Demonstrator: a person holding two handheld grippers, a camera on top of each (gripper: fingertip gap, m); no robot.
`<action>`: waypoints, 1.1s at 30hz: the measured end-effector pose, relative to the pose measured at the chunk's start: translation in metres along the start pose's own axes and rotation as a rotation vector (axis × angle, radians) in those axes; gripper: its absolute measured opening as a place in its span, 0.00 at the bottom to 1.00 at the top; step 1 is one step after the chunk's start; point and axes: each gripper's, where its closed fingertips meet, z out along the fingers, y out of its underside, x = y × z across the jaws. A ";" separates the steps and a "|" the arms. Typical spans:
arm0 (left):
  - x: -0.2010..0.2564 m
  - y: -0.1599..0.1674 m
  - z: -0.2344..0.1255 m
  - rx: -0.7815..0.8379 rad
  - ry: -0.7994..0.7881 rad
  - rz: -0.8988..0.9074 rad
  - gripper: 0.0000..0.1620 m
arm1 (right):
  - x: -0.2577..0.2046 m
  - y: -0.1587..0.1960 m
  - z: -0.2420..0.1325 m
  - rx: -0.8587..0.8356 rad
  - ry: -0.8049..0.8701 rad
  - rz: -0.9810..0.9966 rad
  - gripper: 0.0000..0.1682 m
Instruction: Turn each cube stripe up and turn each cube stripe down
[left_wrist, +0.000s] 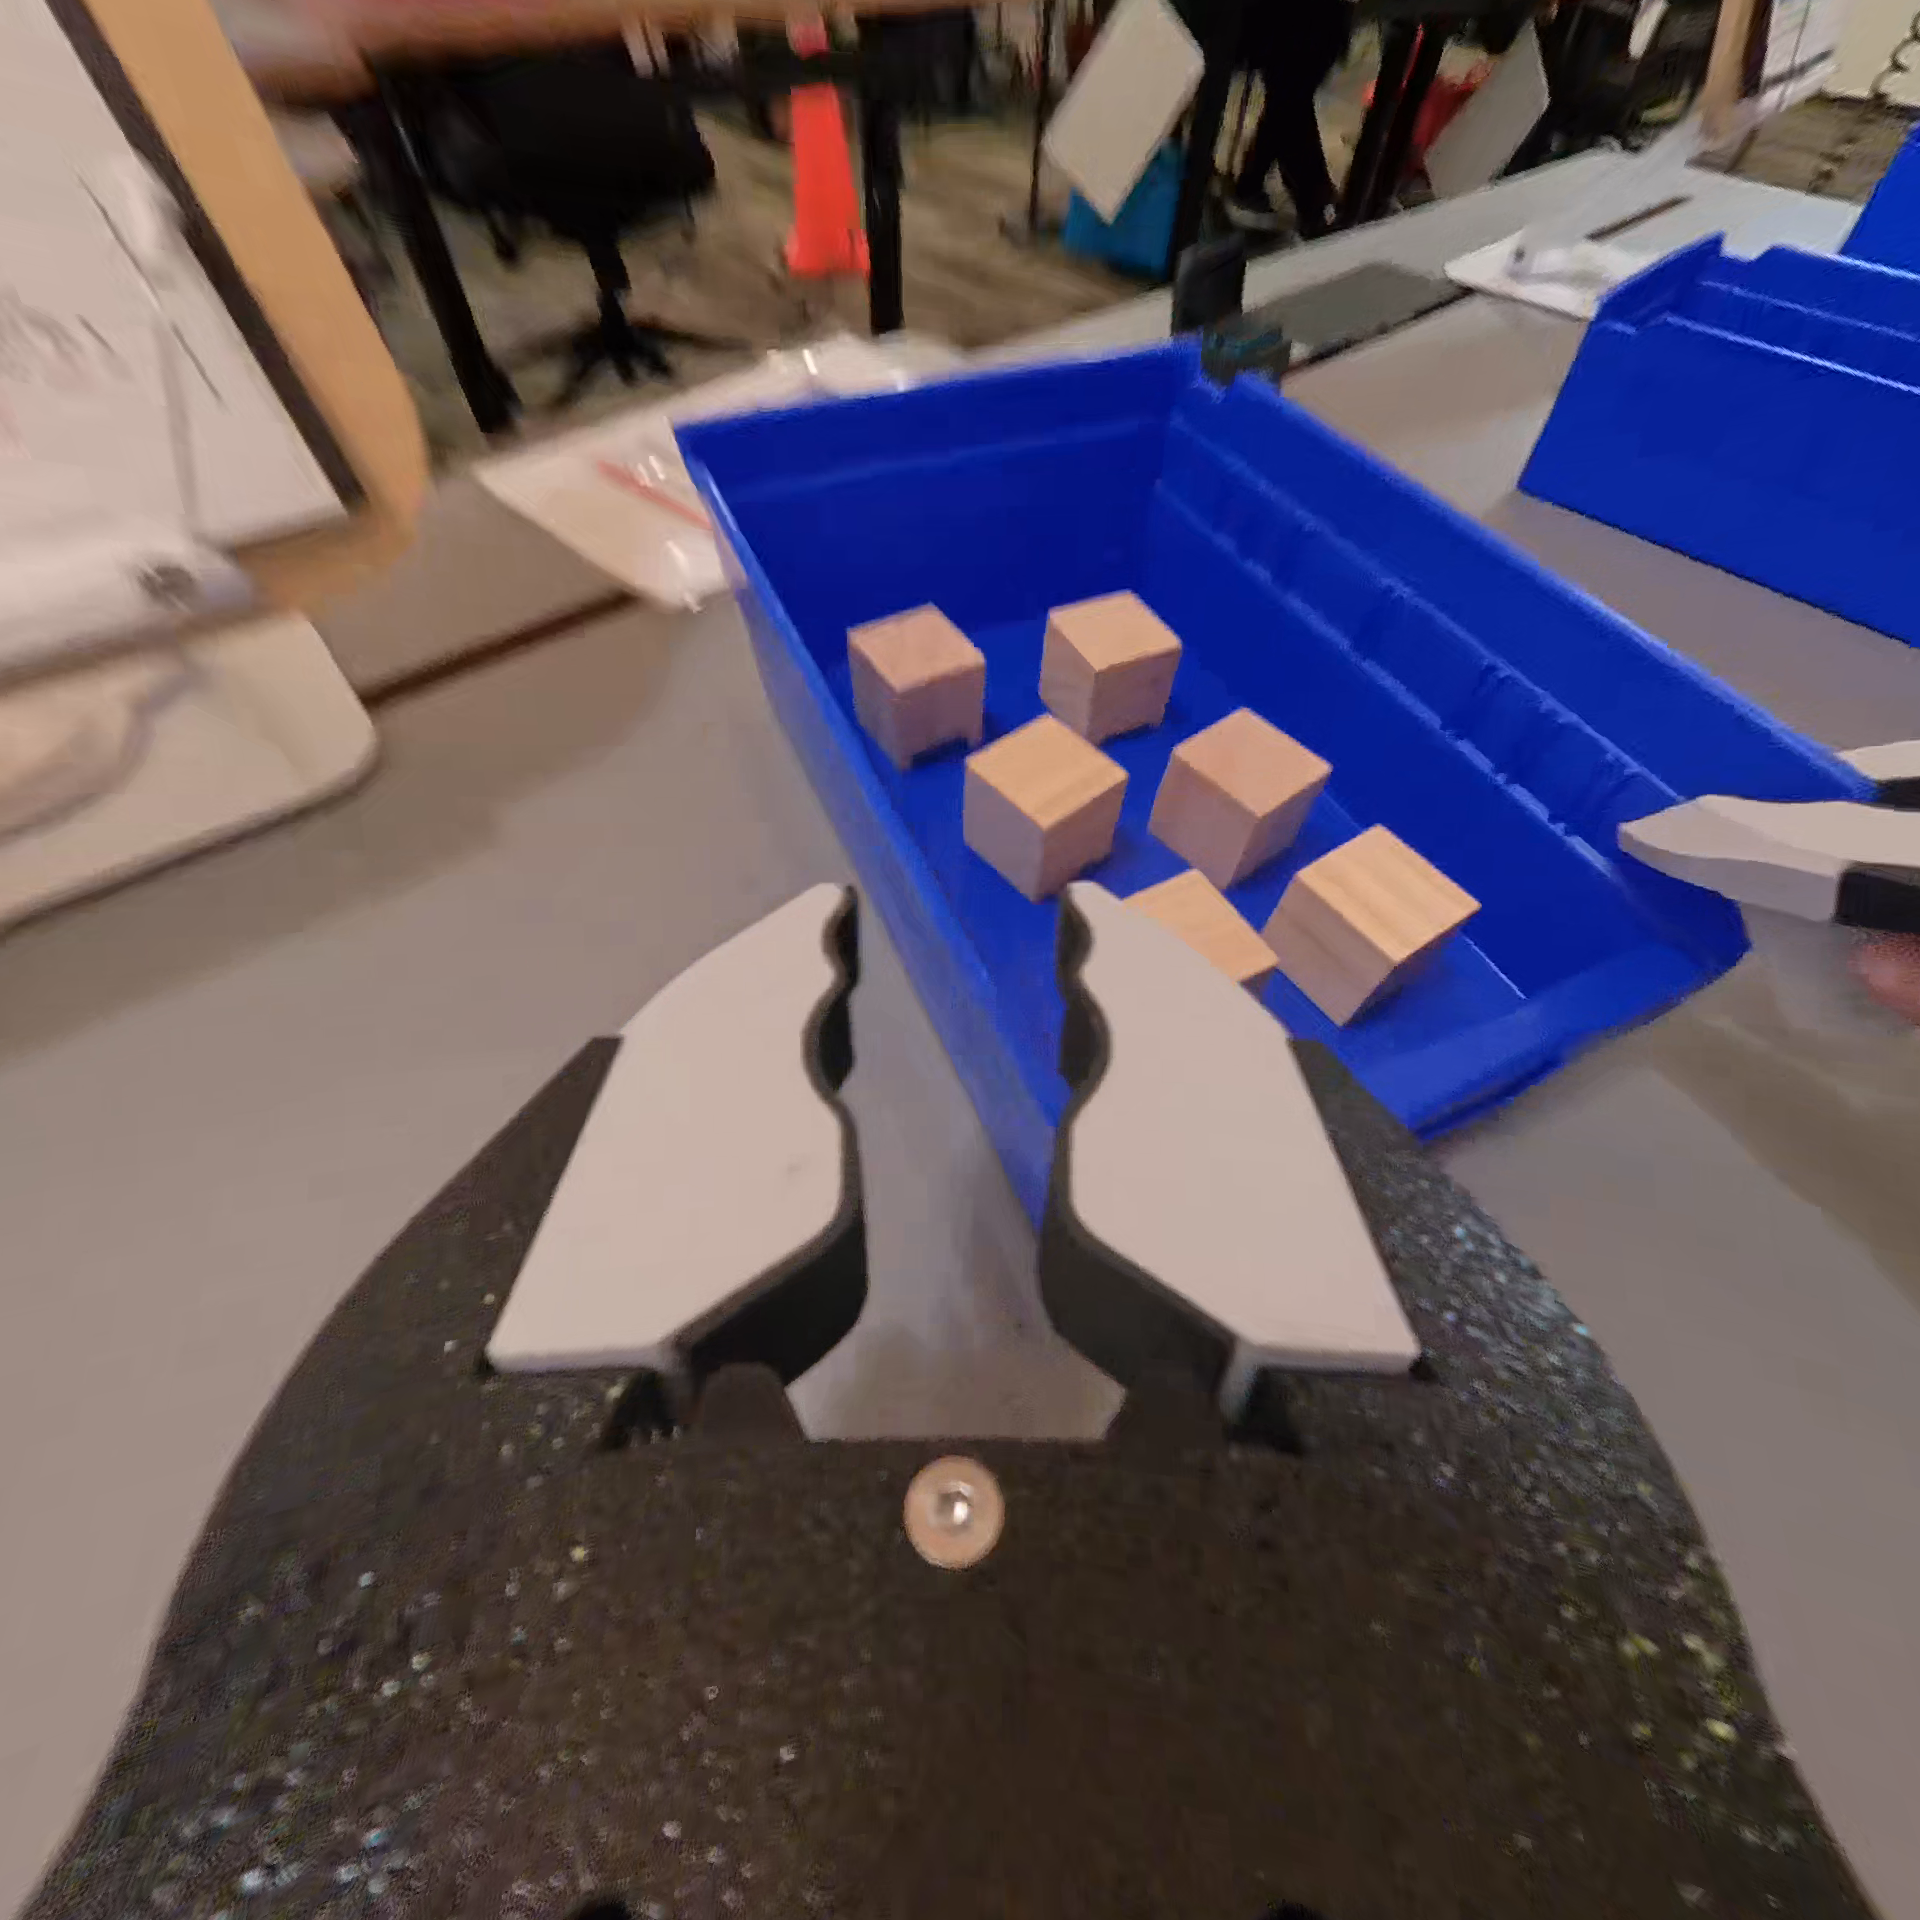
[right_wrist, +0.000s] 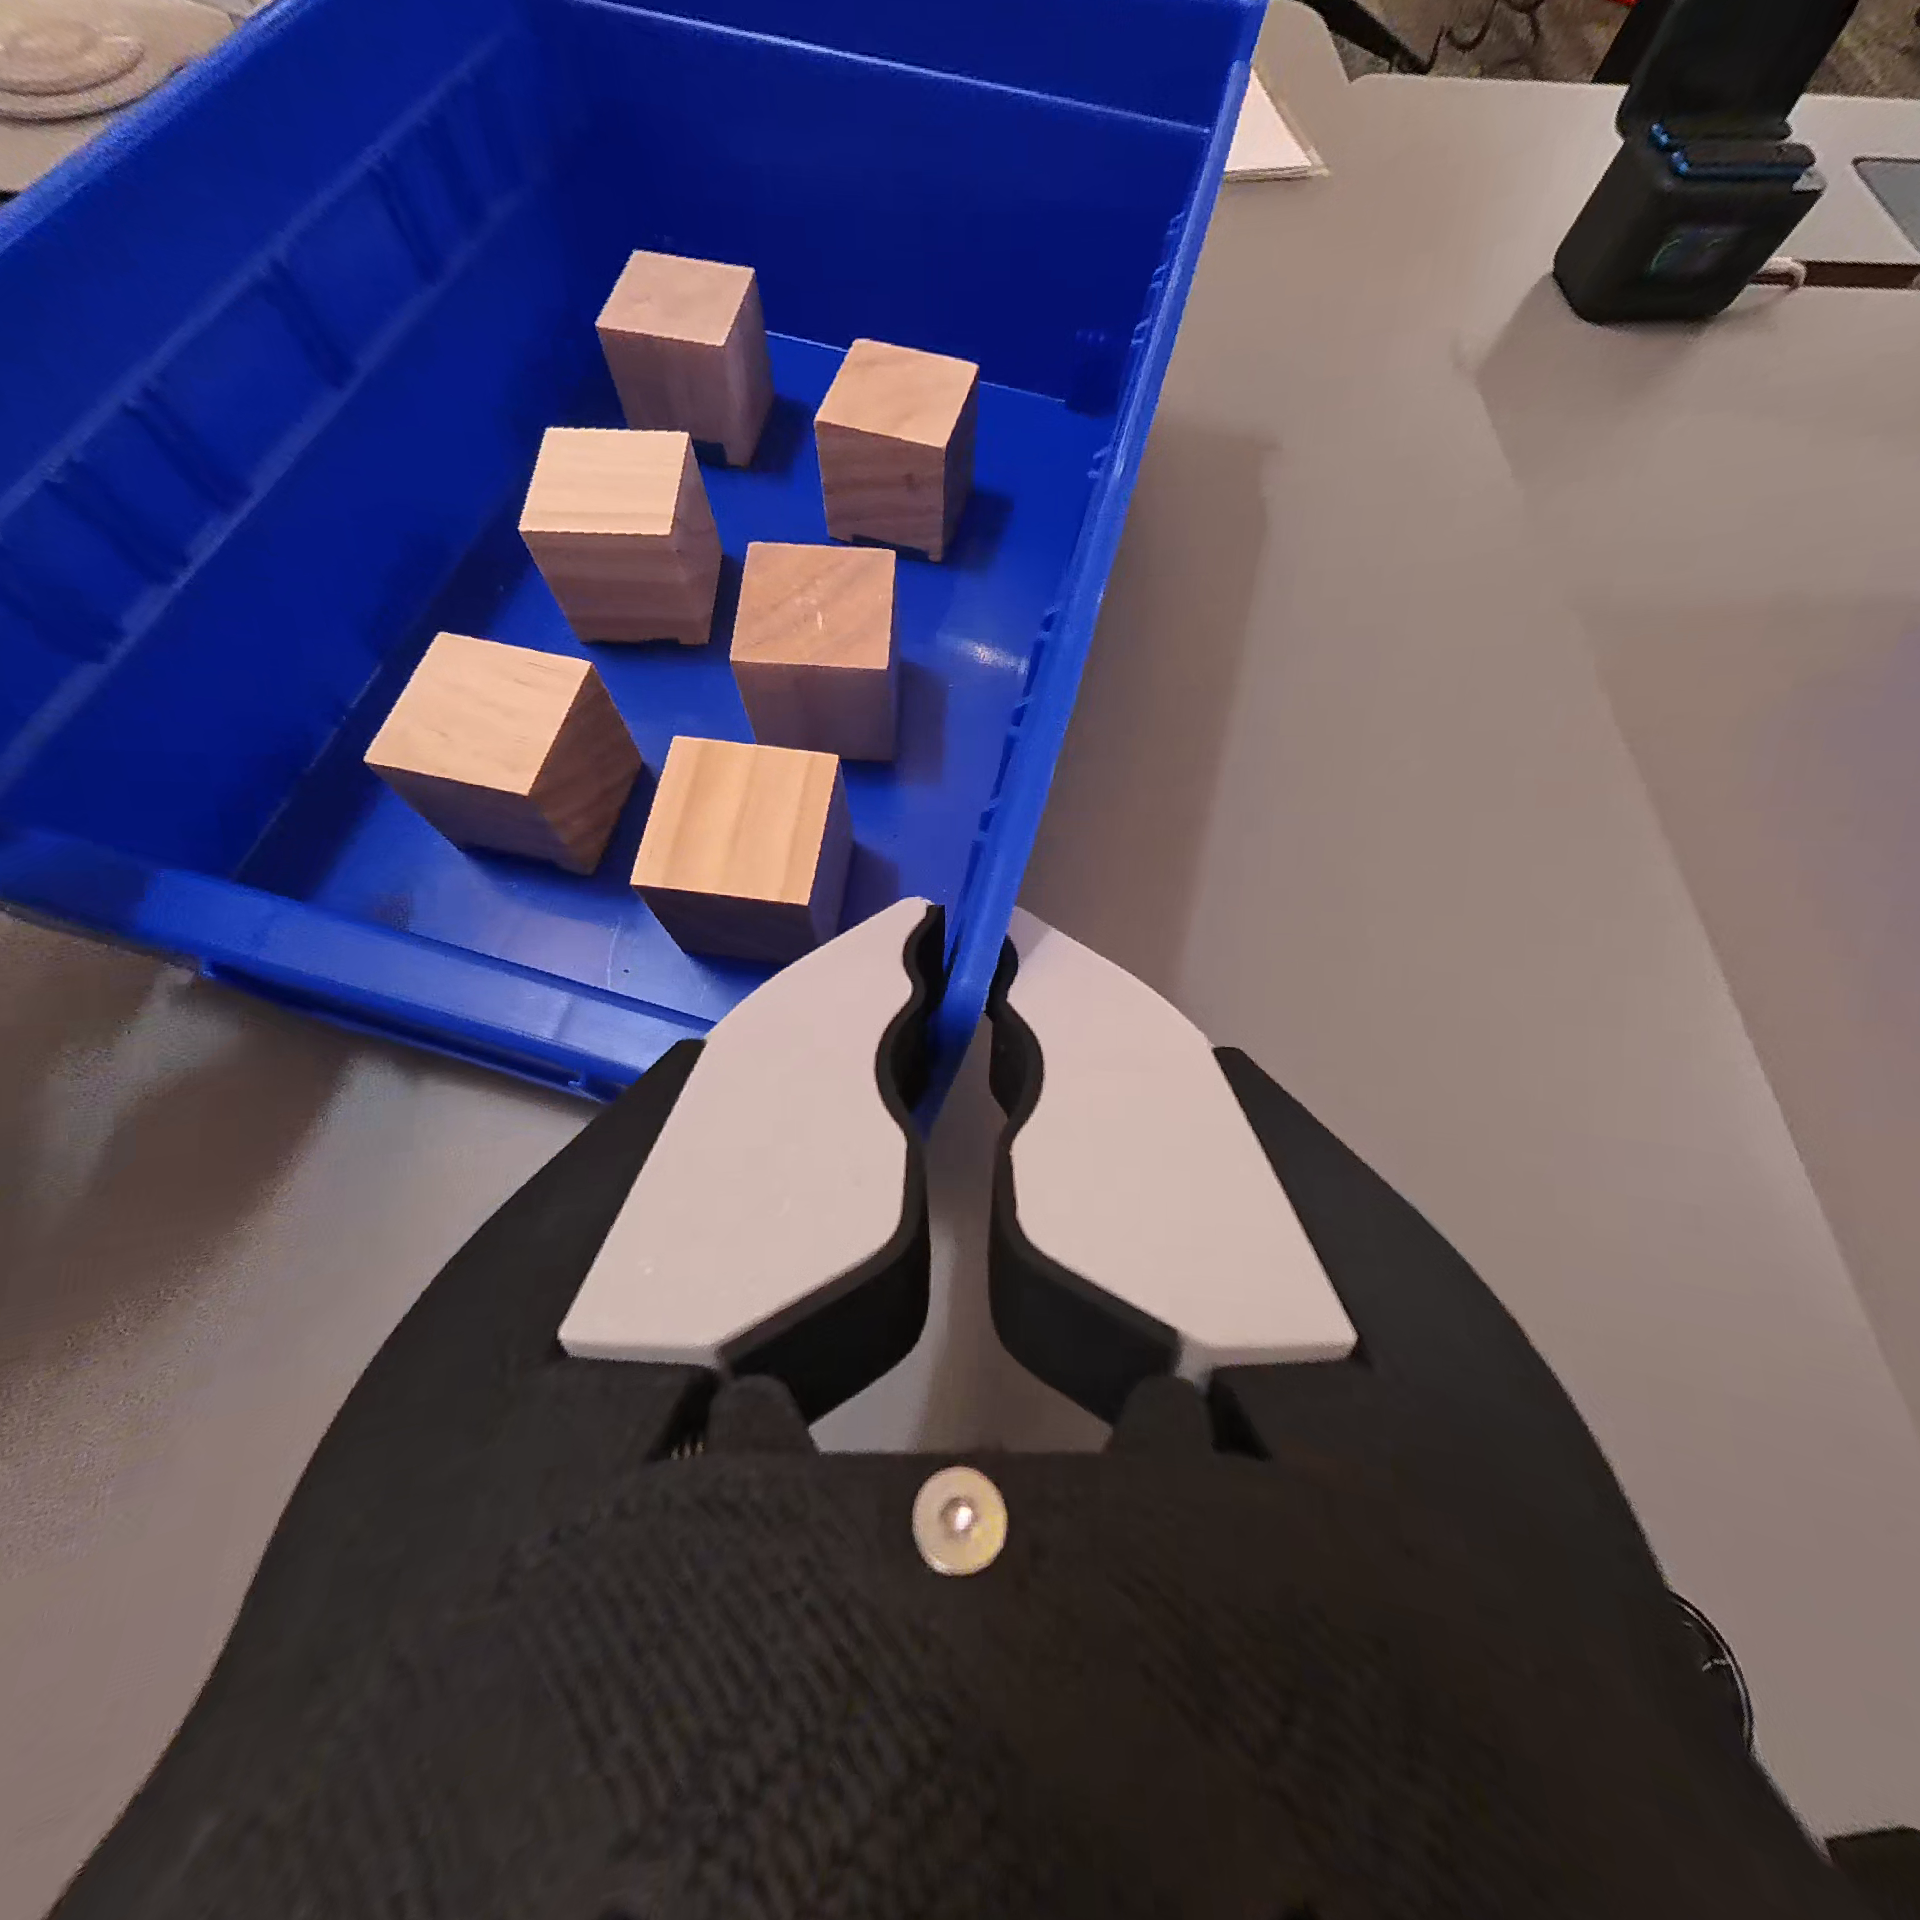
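Observation:
Several plain wooden cubes (right_wrist: 743, 842) stand in a blue bin (right_wrist: 260, 364) on a grey table. Some show small notches at their bottom edge. No stripe shows on any top face. My right gripper (right_wrist: 966, 920) is shut on the bin's right wall near its front corner. It also shows in the left wrist view (left_wrist: 1756, 810) at the bin's rim. My left gripper (left_wrist: 961, 914) is open and empty, at the other long wall of the bin (left_wrist: 935, 499). The cubes (left_wrist: 1044, 800) lie just beyond its fingers, and one is partly hidden behind the right finger (left_wrist: 1174, 1039).
A second blue bin (left_wrist: 1745, 436) stands farther right. A black device (right_wrist: 1683, 208) stands on the table beyond the bin. Papers and a plastic bag (left_wrist: 623, 520) lie behind the bin. A white tray (left_wrist: 156, 748) and a board (left_wrist: 260, 260) are at the left.

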 end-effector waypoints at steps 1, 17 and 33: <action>0.001 0.007 0.005 -0.036 0.030 -0.048 0.26 | 0.000 0.000 0.000 0.001 0.002 -0.003 0.04; -0.038 0.042 -0.021 -0.103 -0.193 0.055 0.05 | -0.055 0.000 -0.005 0.024 -0.040 -0.036 0.04; -0.195 0.123 -0.234 -0.097 -0.471 -0.083 0.04 | -0.314 0.006 -0.035 0.079 -0.372 -0.316 0.07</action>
